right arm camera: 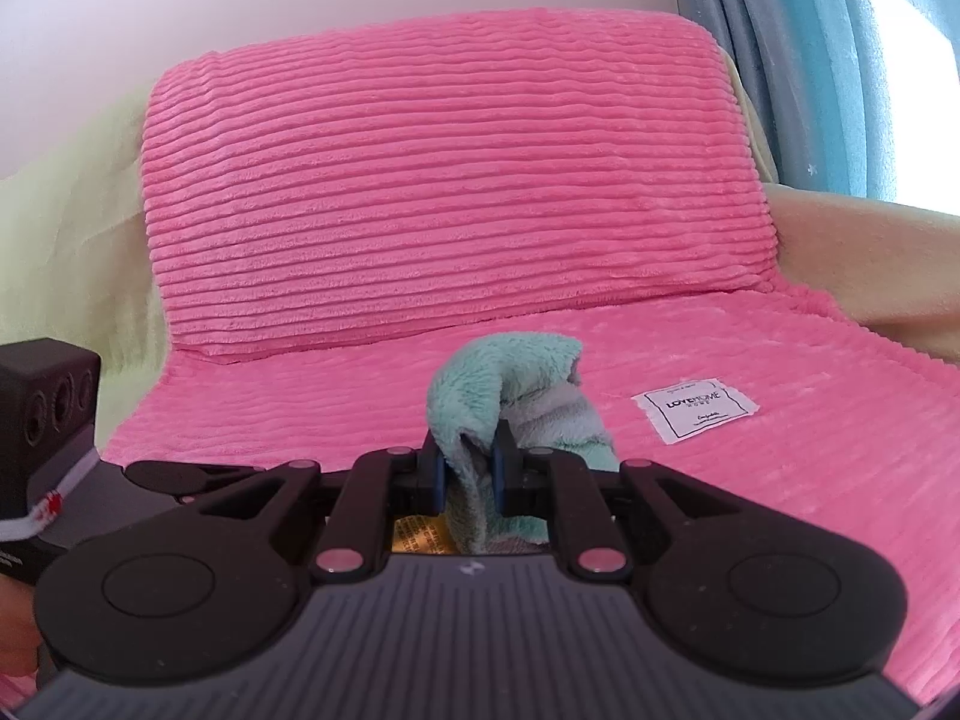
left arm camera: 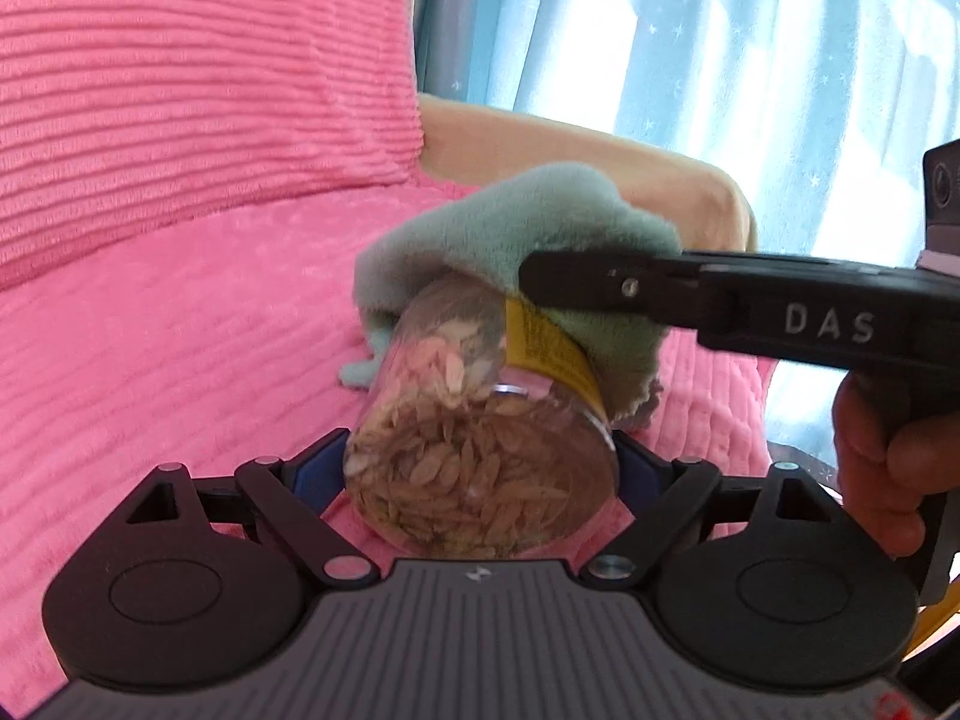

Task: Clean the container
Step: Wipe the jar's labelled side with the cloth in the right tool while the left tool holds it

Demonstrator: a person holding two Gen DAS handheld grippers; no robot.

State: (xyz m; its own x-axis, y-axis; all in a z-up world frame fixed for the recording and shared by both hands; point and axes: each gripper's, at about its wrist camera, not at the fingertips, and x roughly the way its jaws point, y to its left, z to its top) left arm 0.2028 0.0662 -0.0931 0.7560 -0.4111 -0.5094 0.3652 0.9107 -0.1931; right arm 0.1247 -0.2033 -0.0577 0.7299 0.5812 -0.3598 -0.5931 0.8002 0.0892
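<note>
Container (left arm camera: 480, 468), a clear jar full of dried bits, sits squeezed between the left gripper's (left arm camera: 480, 462) jaws, its long side pointing straight out ahead of them. Green cloth (left arm camera: 516, 228) covers its far end. The right gripper (right arm camera: 469, 474), reaching in from the right, pinches that cloth tight, so it is nearest for rubbing

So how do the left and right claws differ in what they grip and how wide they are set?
The left claw is spread wide around a clear plastic jar of dried flakes; the right claw is pinched narrow on a fluffy teal cloth. The jar is rigid, the cloth bunched. Both are shut on something above the pink ribbed cover.
</note>
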